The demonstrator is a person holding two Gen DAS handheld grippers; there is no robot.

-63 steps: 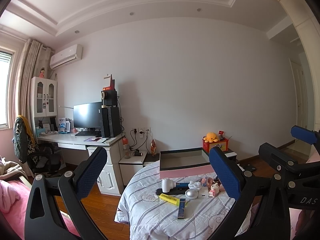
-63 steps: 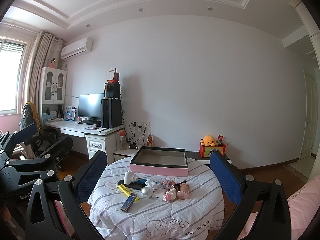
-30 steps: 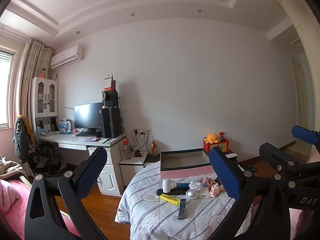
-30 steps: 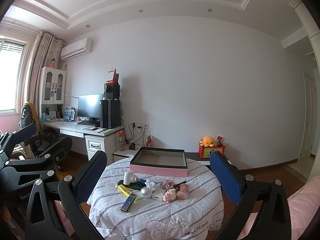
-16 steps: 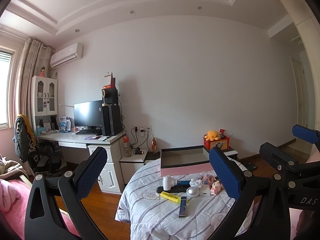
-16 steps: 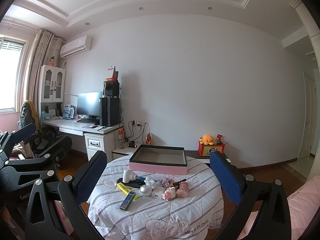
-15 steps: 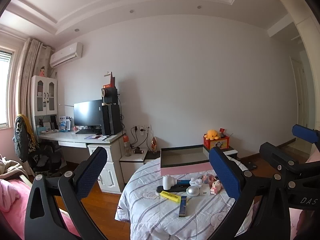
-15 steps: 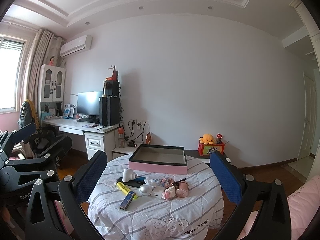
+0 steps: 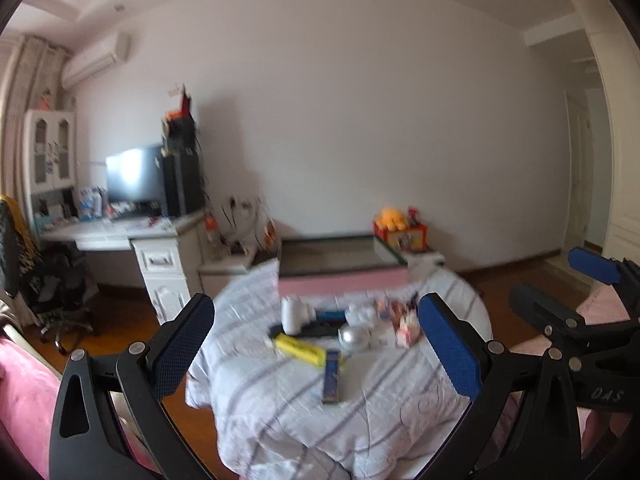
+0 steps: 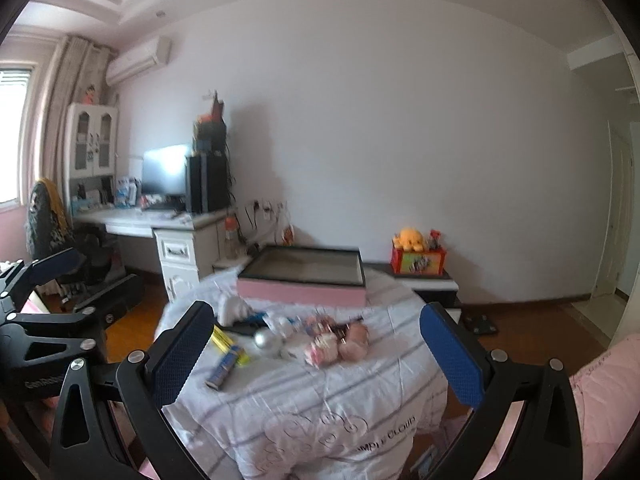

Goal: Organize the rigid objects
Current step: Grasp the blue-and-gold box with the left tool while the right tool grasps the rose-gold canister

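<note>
Clutter for sorting sits in a loose cluster at the middle of the round table (image 10: 320,396), which is draped in a striped white cloth; both views are motion-blurred, so small items are hard to identify. Pink tray (image 10: 302,278) stands open and apparently empty at the table's far edge, just beyond the cluster.

Left gripper (image 9: 316,344): jaws spread wide, nothing between them, well short of the table. Right gripper (image 10: 316,354): same, wide and empty.

Handling judgements:
- Yellow box (image 9: 299,347) and dark blue bar (image 9: 331,376), toward the near-left edge of the cluster: both look stiff, light, flat-sided. Pinch across the narrow width at mid-length; the bar lies alone and should be the easiest first pick.
- Silver ball (image 9: 353,338), touching or just beside the yellow box: smooth and round, likely slippery. Grip across its widest part, or it will probably squirt out and roll on the cloth.
- White handled device (image 9: 295,314), left of the cluster: rigid, probably the heaviest item. Take it by the body, not the head.
- Small pink figures (image 10: 338,340), at the right of the cluster: packed close together, possibly fragile; light grip, one at a time.

Cloth is soft, so pressing down may wrinkle it and shift neighbours.
</note>
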